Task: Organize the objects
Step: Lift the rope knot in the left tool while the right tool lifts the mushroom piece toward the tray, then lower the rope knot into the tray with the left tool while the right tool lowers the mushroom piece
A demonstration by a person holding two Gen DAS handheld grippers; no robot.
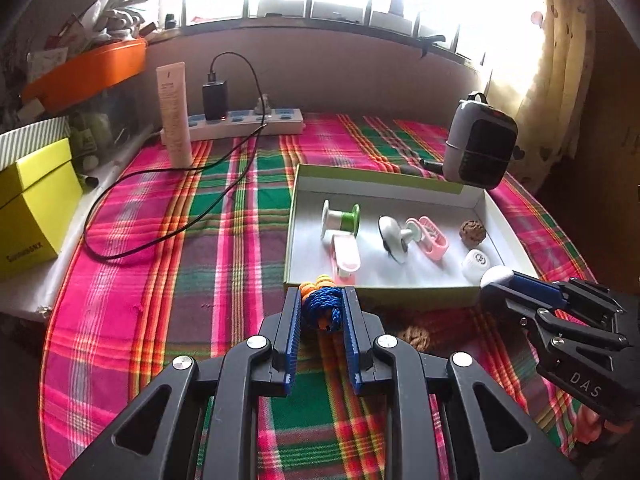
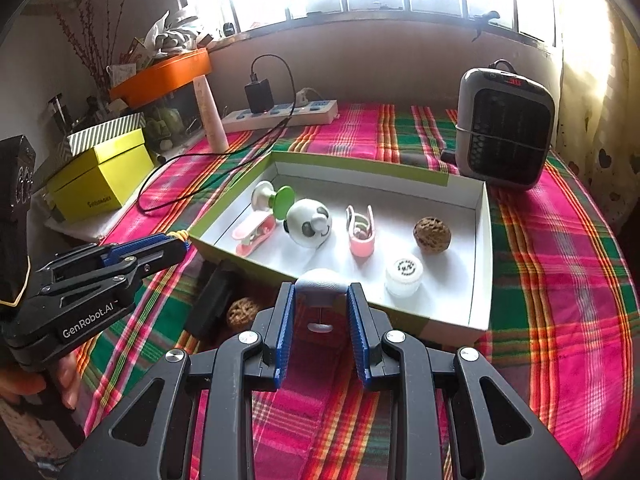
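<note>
My left gripper (image 1: pixel 322 292) is shut on a blue and orange braided cord knot (image 1: pixel 320 306), held just before the near left corner of the green-edged box lid (image 1: pixel 376 174). My right gripper (image 2: pixel 321 288) is shut on a grey dome-shaped knob (image 2: pixel 320 282) at the lid's near wall (image 2: pixel 478 312). Inside the lid lie a green spool (image 2: pixel 276 200), a panda toy (image 2: pixel 308 222), two pink clips (image 2: pixel 360 234), a walnut (image 2: pixel 432 236) and a white jar (image 2: pixel 404 274). In each view the other gripper shows from the side: the right gripper (image 1: pixel 490 284) and the left gripper (image 2: pixel 182 246).
A second walnut (image 2: pixel 242 312) and a black block (image 2: pixel 212 304) lie on the plaid cloth near the lid. A grey heater (image 2: pixel 506 128) stands behind the lid's right end. A power strip (image 1: pixel 248 122), a tube (image 1: pixel 176 116), a black cable (image 1: pixel 132 236) and a yellow box (image 1: pixel 32 204) sit to the left.
</note>
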